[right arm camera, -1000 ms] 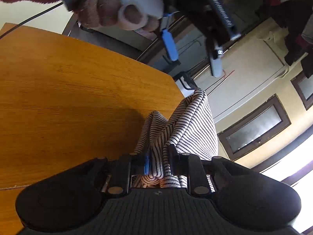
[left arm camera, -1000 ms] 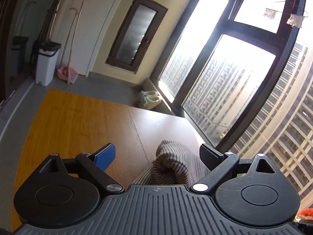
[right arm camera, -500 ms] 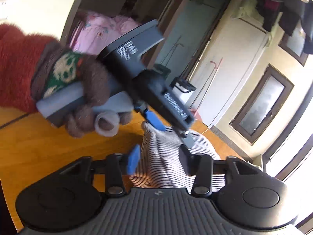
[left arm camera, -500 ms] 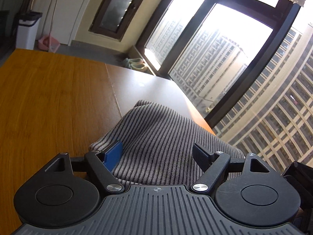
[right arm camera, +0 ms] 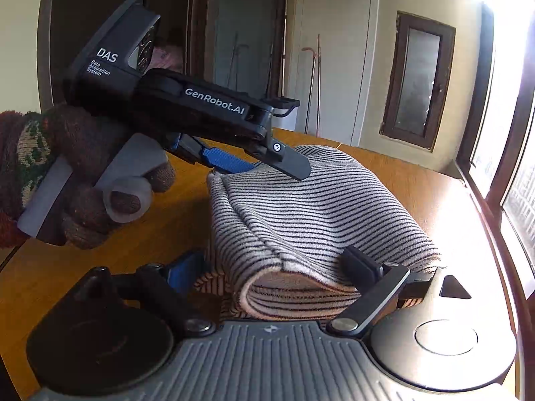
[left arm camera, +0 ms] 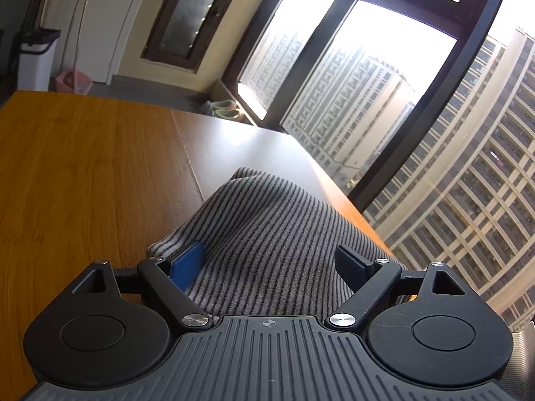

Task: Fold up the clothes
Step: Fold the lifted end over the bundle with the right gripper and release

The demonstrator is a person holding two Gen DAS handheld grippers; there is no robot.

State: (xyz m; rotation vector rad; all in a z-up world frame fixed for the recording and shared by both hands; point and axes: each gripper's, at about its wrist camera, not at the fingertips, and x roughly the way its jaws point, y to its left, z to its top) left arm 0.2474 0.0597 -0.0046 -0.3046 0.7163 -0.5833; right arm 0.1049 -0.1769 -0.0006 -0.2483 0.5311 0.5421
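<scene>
A grey cloth with thin black stripes (left arm camera: pixel 267 220) lies folded on the wooden table (left arm camera: pixel 83 167). My left gripper (left arm camera: pixel 271 264) hovers low over its near end; the jaws are opening, and the blue pad and black finger stand wide with cloth under and between them, not pinched. In the right wrist view the folded cloth (right arm camera: pixel 311 207) shows its rolled edge toward me. My right gripper (right arm camera: pixel 272 269) straddles that edge with jaws opening wide and not squeezing it. The left gripper (right arm camera: pixel 264 167), held by a gloved hand (right arm camera: pixel 83 193), points down at the cloth's far left corner.
Tall windows (left arm camera: pixel 384 100) run along the table's right edge. On the floor beyond the table stand a white bin (left arm camera: pixel 33 63), a pink dustpan (left arm camera: pixel 75 80) and slippers (left arm camera: pixel 222 107). Bare wood lies left of the cloth.
The right gripper's jaws, shut on the hanging cloth before, spread apart and rolled level. The cloth came down into a flat fold on the table. The left gripper sank to it.
</scene>
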